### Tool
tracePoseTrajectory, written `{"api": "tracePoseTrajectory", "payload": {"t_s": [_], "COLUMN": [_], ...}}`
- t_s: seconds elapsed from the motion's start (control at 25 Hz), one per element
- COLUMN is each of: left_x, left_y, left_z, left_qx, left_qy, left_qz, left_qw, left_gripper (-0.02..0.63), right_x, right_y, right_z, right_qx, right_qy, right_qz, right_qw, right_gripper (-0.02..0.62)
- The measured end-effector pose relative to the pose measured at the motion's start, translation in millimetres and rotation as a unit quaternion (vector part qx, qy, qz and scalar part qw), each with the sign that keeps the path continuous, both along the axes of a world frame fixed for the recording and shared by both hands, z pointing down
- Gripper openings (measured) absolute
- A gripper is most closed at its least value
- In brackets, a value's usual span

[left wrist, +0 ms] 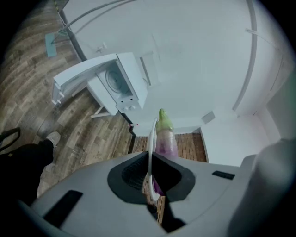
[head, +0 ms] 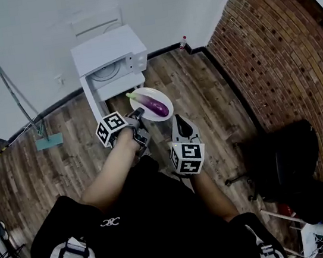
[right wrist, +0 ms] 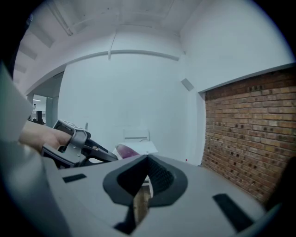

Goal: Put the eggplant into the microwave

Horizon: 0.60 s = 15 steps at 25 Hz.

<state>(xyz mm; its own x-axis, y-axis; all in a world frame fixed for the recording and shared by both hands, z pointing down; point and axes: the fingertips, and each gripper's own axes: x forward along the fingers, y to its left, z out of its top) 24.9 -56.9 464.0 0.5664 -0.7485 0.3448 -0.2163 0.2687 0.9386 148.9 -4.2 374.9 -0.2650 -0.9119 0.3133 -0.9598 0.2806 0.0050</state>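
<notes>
A purple eggplant (head: 157, 105) with a green stem lies on a white plate (head: 143, 95) held above the wood floor. My left gripper (head: 138, 113) is shut on the plate's left rim. In the left gripper view the rim (left wrist: 151, 139) runs edge-on into the left gripper's (left wrist: 150, 159) closed jaws, with the eggplant (left wrist: 165, 136) just beyond. My right gripper (head: 175, 117) is shut on the plate's near right rim; the right gripper view shows its jaws (right wrist: 148, 161) meeting on a white sliver. A white microwave (head: 110, 56) on a white stand is just beyond the plate, its front (left wrist: 118, 81) facing me.
A brick wall (head: 281, 47) runs along the right. A dark chair with bags (head: 293, 163) stands at the right front. A small bottle (head: 183, 43) sits at the wall's foot. A long-handled dustpan (head: 48, 141) leans at the left wall.
</notes>
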Motion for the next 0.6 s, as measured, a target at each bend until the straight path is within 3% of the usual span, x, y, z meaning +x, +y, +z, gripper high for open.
{"api": "tracePoseTrajectory", "payload": {"t_s": [0.24,0.6], "left_x": [-8,-47], "left_y": [-73,-170], "left_z": [-3,-3], "left_qx": [0.001,0.006], "left_qy": [0.004,0.002], "left_qz": [-0.008,-0.039], "left_qw": [1.0000,0.9992], "left_gripper": [0.014,0.014], "right_x": [-12,-40], "right_y": [-79,-188], "right_z": [-4,-6], "right_qx": [-0.005,-0.002], "right_qy": [0.001,0.011], "right_qz": [-0.016,-0.044], "right_qw": [1.000,0.999], "right_gripper": [0.006,0.006]}}
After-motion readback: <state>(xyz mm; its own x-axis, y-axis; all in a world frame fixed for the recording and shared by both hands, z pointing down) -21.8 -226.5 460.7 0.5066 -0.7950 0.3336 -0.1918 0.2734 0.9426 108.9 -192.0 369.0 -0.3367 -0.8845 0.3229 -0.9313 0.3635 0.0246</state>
